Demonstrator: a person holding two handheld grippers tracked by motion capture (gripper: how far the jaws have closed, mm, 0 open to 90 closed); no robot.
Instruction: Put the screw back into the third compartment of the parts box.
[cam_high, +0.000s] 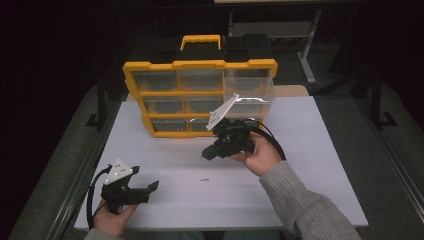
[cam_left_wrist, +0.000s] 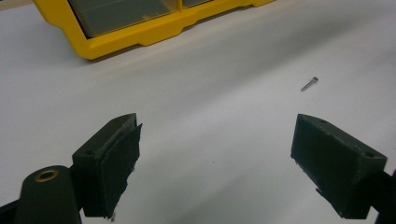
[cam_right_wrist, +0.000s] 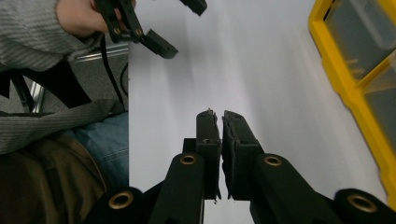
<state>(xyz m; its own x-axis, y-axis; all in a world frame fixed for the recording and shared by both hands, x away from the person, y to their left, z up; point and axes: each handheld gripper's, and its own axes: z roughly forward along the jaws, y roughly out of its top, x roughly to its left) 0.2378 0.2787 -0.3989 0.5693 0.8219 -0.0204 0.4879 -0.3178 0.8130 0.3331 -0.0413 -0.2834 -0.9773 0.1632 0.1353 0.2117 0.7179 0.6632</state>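
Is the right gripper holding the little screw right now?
No, the right gripper has its jaws shut on nothing, and the screw lies loose on the white table.

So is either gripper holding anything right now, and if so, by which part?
Nothing is held. The left gripper is open over bare table, with the small screw lying loose ahead. The right gripper is shut with nothing between its jaws.

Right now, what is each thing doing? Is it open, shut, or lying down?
Left gripper: open, jaws wide apart, empty.
Right gripper: shut, jaws together, nothing between them.
Yellow drawer organizer: standing upright on the table.
Top right drawer: pulled out; the other drawers look pushed in.
Small screw: lying loose on the white table.
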